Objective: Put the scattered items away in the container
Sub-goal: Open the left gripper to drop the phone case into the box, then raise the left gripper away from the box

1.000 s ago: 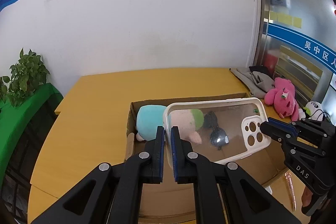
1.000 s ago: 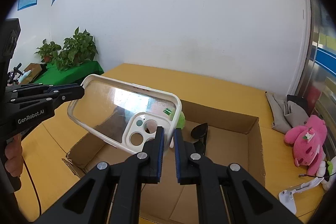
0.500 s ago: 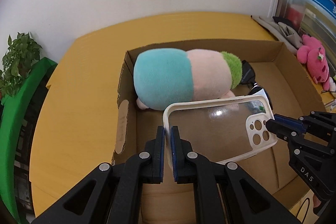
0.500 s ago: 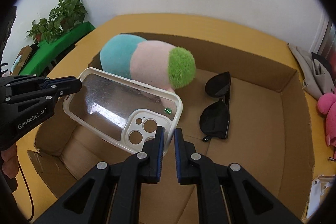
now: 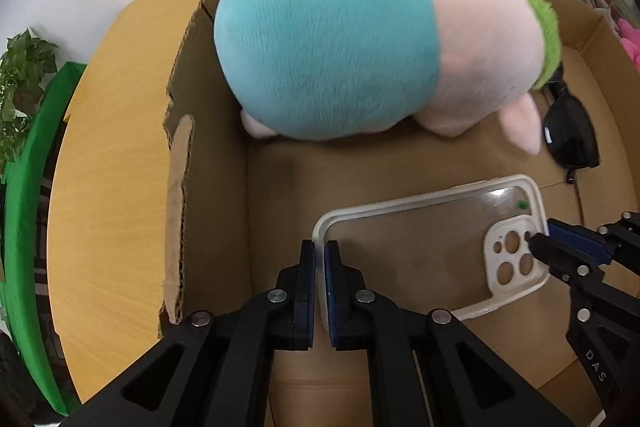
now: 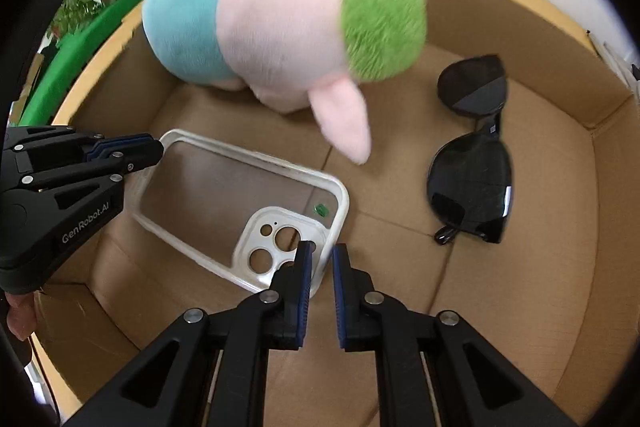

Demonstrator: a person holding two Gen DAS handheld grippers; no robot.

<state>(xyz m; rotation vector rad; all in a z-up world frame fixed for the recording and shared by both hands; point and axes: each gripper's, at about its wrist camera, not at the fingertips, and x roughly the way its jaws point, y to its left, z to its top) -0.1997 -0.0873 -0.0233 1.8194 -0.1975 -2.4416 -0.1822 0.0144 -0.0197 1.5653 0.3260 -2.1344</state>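
A clear phone case [image 5: 420, 247] with a white rim is held low inside the cardboard box [image 5: 176, 163], near its floor. My left gripper [image 5: 319, 259] is shut on the case's plain end. My right gripper [image 6: 320, 259] has its jaws slightly parted around the camera-cutout corner of the case [image 6: 240, 203]; the rim sits in the gap. In the left wrist view the right gripper [image 5: 540, 243] touches that corner. A teal, pink and green plush toy [image 6: 280, 27] and black sunglasses [image 6: 472, 179] lie in the box.
The box stands on a yellow table [image 5: 112, 187]. A green cloth and a potted plant [image 5: 20, 83] are at the left. The box wall [image 6: 608, 187] rises at the right. A pink plush [image 5: 632, 43] lies outside the box.
Both grippers have carried the phone case down into the box, close to its floor. The right gripper's jaws have opened a little on the case's corner.
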